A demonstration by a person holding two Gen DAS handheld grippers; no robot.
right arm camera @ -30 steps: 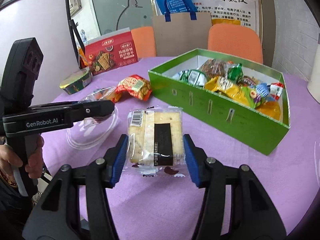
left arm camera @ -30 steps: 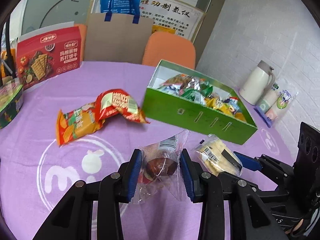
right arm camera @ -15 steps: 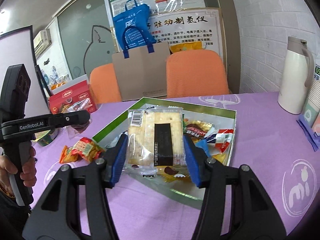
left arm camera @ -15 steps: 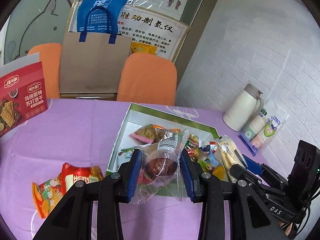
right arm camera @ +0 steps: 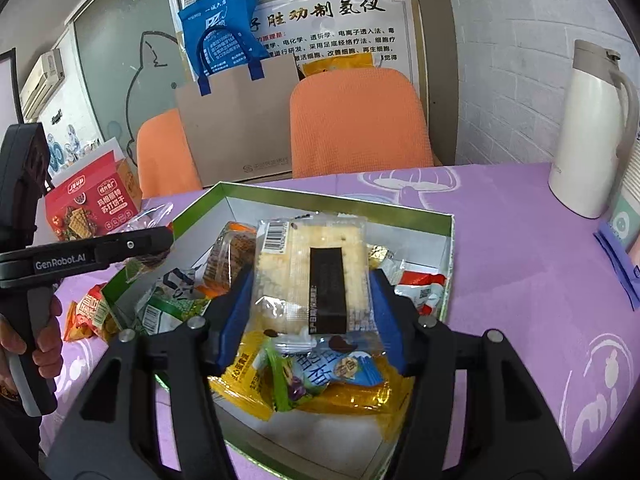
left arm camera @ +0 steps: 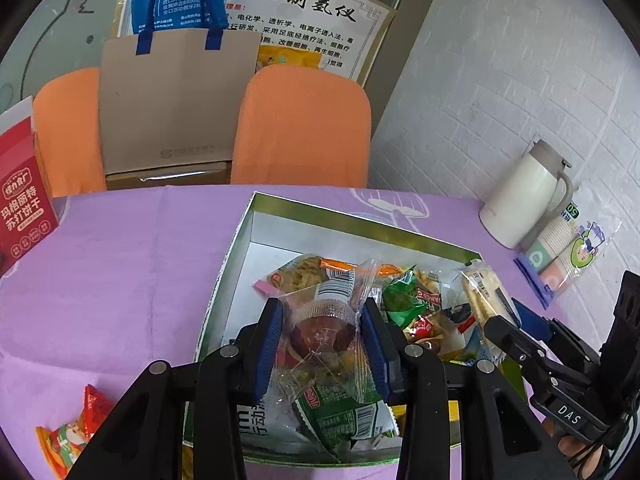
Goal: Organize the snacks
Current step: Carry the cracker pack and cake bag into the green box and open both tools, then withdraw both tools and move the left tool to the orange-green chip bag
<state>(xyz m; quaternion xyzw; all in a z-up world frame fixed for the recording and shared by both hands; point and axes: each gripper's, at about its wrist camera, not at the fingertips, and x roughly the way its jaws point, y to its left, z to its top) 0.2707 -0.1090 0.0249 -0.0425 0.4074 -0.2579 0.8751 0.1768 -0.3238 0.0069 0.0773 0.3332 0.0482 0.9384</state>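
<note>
Directly between the blue fingers (left arm camera: 267, 354) of the left gripper (left arm camera: 322, 354): a clear-wrapped snack (left arm camera: 322, 332) with a dark reddish filling, pinched on both sides and held above the green box (left arm camera: 362, 222). Beneath those fingers, inside the box, a heap of other packets, a green one (left arm camera: 348, 420) nearest the fingertips. Ahead of the fingers, bare white box floor near the far wall. Off to the right of the fingers, the right gripper (left arm camera: 500, 312) seen side-on, carrying a pale cracker pack (left arm camera: 482, 296) over the same box.

From the right wrist view: right gripper (right arm camera: 312, 312) clamped on the cracker pack (right arm camera: 312, 276), flat pale biscuits with a black label, blue fingers (right arm camera: 236, 316) pressing both edges. Below the fingers, yellow and blue packets (right arm camera: 340, 368) lying in the box (right arm camera: 336, 202). Left of the fingers, the left gripper (right arm camera: 156, 240) hovering over the box's near-left rim. Beyond the fingers on the purple surface (right arm camera: 520, 248): a white thermos (right arm camera: 588, 132) to the right, a red cracker carton (right arm camera: 92, 208) to the left.
</note>
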